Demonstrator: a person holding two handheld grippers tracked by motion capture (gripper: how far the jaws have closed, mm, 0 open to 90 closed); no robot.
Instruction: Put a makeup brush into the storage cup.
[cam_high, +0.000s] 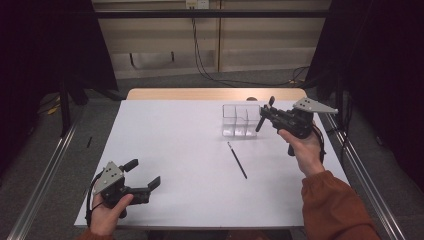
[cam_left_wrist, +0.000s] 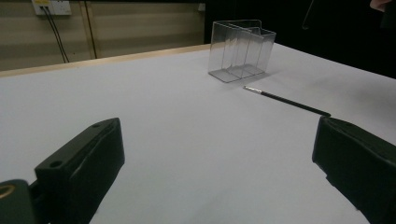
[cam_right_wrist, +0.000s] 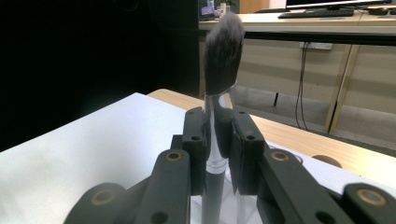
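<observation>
A make-up brush (cam_right_wrist: 223, 46) with dark bristles, a silver ferrule and a dark handle stands upright, clamped in my right gripper (cam_right_wrist: 217, 135). In the high view that gripper (cam_high: 265, 116) holds the brush (cam_high: 259, 125) just right of a clear compartmented box (cam_high: 241, 120) at the table's far right. A thin black brush (cam_high: 237, 160) lies flat on the white sheet in front of the box. My left gripper (cam_high: 144, 174) hovers open near the front left corner, nothing between its jaws. From the left gripper (cam_left_wrist: 219, 158), the box (cam_left_wrist: 240, 49) and thin brush (cam_left_wrist: 287, 100) lie far ahead.
The white table sheet (cam_high: 175, 150) has a wooden strip (cam_high: 210, 94) along its far edge. Metal rails (cam_high: 45, 170) run along both sides on the floor, and cables (cam_high: 210, 75) trail from the back wall.
</observation>
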